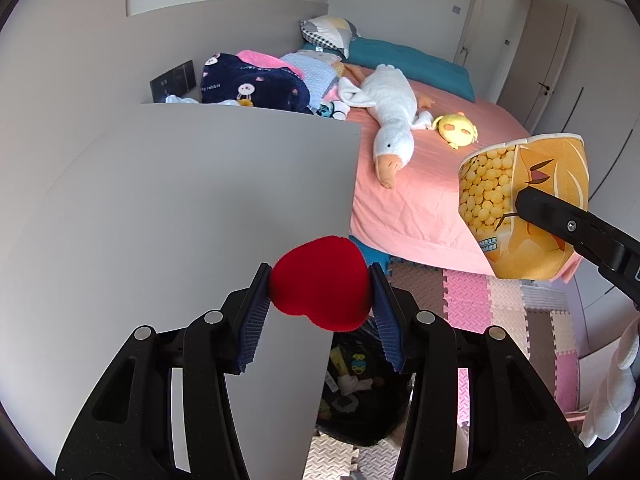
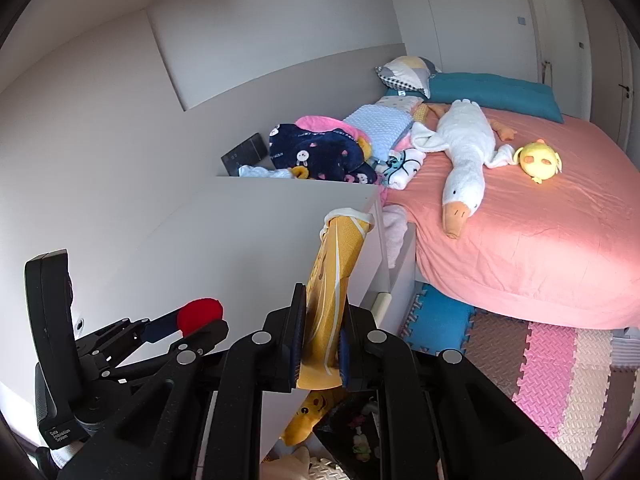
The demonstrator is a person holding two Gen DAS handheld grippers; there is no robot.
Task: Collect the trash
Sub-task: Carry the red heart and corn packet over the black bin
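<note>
My left gripper (image 1: 320, 280) is shut on a fuzzy red ball (image 1: 320, 282) and holds it above the edge of a white table (image 1: 180, 200). It also shows in the right wrist view (image 2: 200, 316) at the lower left. My right gripper (image 2: 322, 322) is shut on a squashed yellow popcorn cup (image 2: 334, 280); the cup also shows in the left wrist view (image 1: 524, 208) at the right, held in the air over the bed's edge. A black trash bag (image 1: 360, 392) with scraps inside lies open on the floor below both grippers, and shows in the right wrist view (image 2: 356, 436).
A bed with a pink sheet (image 1: 440, 184) stands to the right, with a white goose plush (image 1: 392, 120) and a yellow chick plush (image 1: 458, 130) on it. Folded blankets (image 1: 256, 84) lie at the headboard. Foam puzzle mats (image 1: 500, 312) cover the floor. A yellow plush (image 2: 308, 416) lies beside the bag.
</note>
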